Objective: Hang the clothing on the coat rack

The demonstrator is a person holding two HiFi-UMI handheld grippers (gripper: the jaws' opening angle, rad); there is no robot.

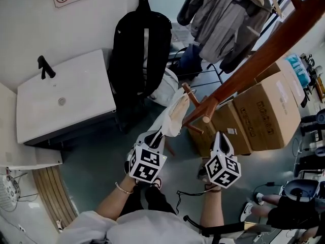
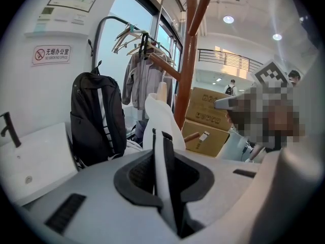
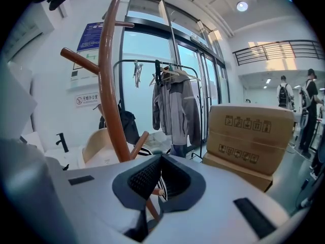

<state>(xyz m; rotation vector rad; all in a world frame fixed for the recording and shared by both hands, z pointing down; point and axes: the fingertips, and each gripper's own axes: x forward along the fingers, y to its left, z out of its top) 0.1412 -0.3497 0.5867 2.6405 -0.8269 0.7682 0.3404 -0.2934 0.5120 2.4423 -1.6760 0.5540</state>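
Observation:
A white garment (image 1: 175,113) hangs in a long fold from the low pegs of the brown wooden coat rack (image 1: 264,50). Its top lies against a peg (image 1: 189,91); I cannot tell whether it is hooked there. My left gripper (image 1: 155,135) is shut on the garment's lower end. In the left gripper view the cloth (image 2: 158,113) runs up out of the gripper (image 2: 162,136) towards the rack's pole (image 2: 189,60). My right gripper (image 1: 220,135) sits to the right of the pole's foot. In the right gripper view the right gripper (image 3: 161,159) is shut and holds nothing, with the pole (image 3: 109,85) just beyond.
A black backpack (image 1: 139,50) stands behind the rack, beside a white counter (image 1: 61,100) with a black tap. Stacked cardboard boxes (image 1: 264,111) sit to the right. A clothes rail with grey jackets (image 1: 228,19) is at the back. A person (image 1: 294,207) sits at the lower right.

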